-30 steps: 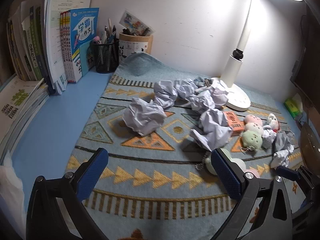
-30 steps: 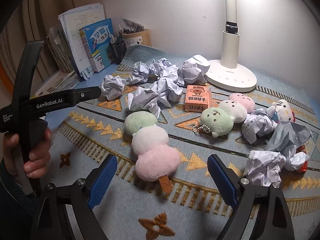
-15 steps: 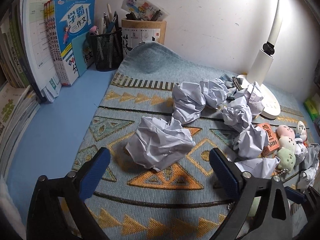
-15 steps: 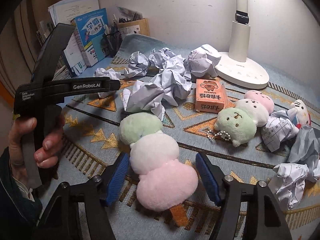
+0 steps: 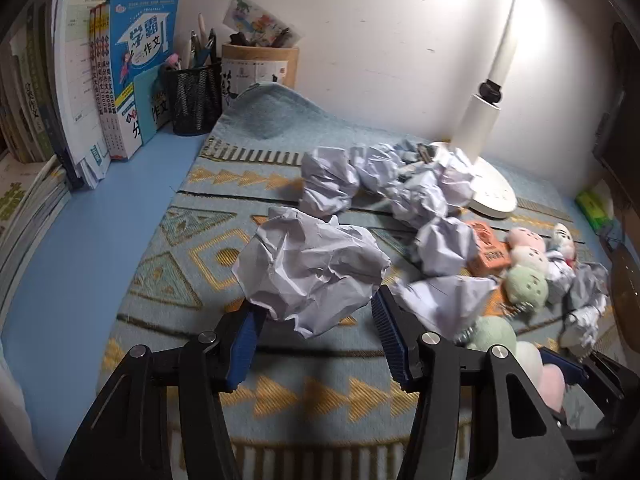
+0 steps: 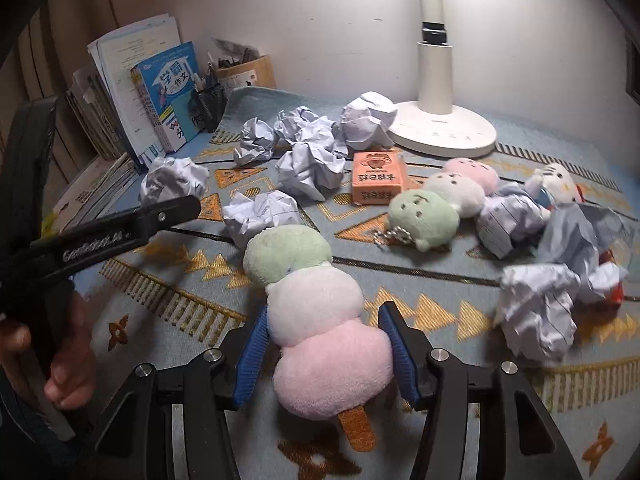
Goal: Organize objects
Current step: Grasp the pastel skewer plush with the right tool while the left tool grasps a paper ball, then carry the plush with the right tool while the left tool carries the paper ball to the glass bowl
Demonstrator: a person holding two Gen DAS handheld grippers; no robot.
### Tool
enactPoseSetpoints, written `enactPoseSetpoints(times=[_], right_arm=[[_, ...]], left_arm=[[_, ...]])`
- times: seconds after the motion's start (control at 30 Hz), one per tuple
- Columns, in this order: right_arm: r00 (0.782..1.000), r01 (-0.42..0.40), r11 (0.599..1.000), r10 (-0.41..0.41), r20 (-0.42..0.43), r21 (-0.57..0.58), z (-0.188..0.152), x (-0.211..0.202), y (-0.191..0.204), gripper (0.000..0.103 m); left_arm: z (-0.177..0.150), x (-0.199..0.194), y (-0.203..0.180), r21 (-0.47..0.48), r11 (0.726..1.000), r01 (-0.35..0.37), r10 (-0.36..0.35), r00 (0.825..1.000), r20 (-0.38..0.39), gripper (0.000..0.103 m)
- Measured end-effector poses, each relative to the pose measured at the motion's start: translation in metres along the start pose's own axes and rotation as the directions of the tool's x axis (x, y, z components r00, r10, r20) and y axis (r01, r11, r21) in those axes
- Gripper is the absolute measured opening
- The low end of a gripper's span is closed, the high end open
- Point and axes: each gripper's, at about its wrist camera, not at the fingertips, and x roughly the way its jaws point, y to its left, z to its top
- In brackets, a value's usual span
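Meanwhile left fingers (image 5: 316, 336) grip crumpled paper (image 5: 310, 270), right fingers (image 6: 326, 346) a dango plush (image 6: 320, 316); pens fill the mesh cup (image 5: 195, 100).

This is a study corner in a home: a blue desk (image 5: 76, 248) pushed against a plain white wall, with school workbooks (image 5: 136, 76) standing in a row at the left beside a black mesh pen holder (image 5: 194, 98). A white desk lamp (image 6: 440, 120) lights a patterned woven mat (image 5: 304, 392). Small plush toys (image 6: 436, 204) and crumpled balls of lined paper (image 6: 308, 164) scattered over the mat give it a lived-in, domestic look.
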Motion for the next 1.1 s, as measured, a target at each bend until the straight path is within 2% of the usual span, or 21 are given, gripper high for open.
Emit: enactPoseSetpoints(times=[0.13, 0.3, 0.43, 0.6, 0.73, 0.87, 0.9, 0.97, 1.1], right_arm=[[1.000, 0.005, 0.999, -0.004, -0.001, 0.054, -0.018, -0.022, -0.014, 0.055], [0.999, 0.050, 0.997, -0.051, 0.017, 0.059, -0.033, -0.046, -0.021, 0.055], [0.994, 0.102, 0.993, -0.104, 0.027, 0.065, -0.043, -0.054, -0.028, 0.055], [0.998, 0.063, 0.995, -0.064, 0.002, 0.071, -0.044, -0.048, -0.030, 0.061], [0.998, 0.064, 0.997, -0.064, -0.004, 0.048, -0.046, -0.049, -0.027, 0.070], [0.998, 0.058, 0.997, -0.056, -0.029, 0.047, -0.051, -0.045, -0.026, 0.070], [0.998, 0.062, 0.997, -0.061, -0.035, 0.043, -0.054, -0.044, -0.024, 0.069], [0.994, 0.105, 0.994, -0.103, -0.040, 0.034, -0.058, -0.042, -0.022, 0.054], [0.998, 0.065, 0.996, -0.065, -0.007, 0.054, -0.061, -0.056, -0.023, 0.051]], left_arm=[[-0.032, -0.029, -0.031, 0.016, 0.996, 0.082, -0.082, 0.997, -0.010, 0.052], [-0.070, -0.044, -0.077, 0.077, 0.989, 0.123, -0.122, 0.992, -0.015, 0.052], [-0.085, -0.045, -0.095, 0.118, 0.988, 0.105, -0.103, 0.994, -0.018, 0.052], [-0.090, -0.045, -0.102, 0.161, 0.983, 0.086, -0.084, 0.996, -0.018, 0.052], [-0.091, -0.043, -0.098, 0.143, 0.986, 0.086, -0.081, 0.996, -0.037, 0.052], [-0.094, -0.047, -0.092, 0.115, 0.990, 0.084, -0.080, 0.996, -0.040, 0.052], [-0.096, -0.049, -0.092, 0.110, 0.990, 0.084, -0.080, 0.996, -0.043, 0.052], [-0.100, -0.052, -0.092, 0.105, 0.991, 0.088, -0.083, 0.995, -0.049, 0.052], [-0.110, -0.063, -0.099, 0.116, 0.990, 0.085, -0.080, 0.996, -0.051, 0.052]])
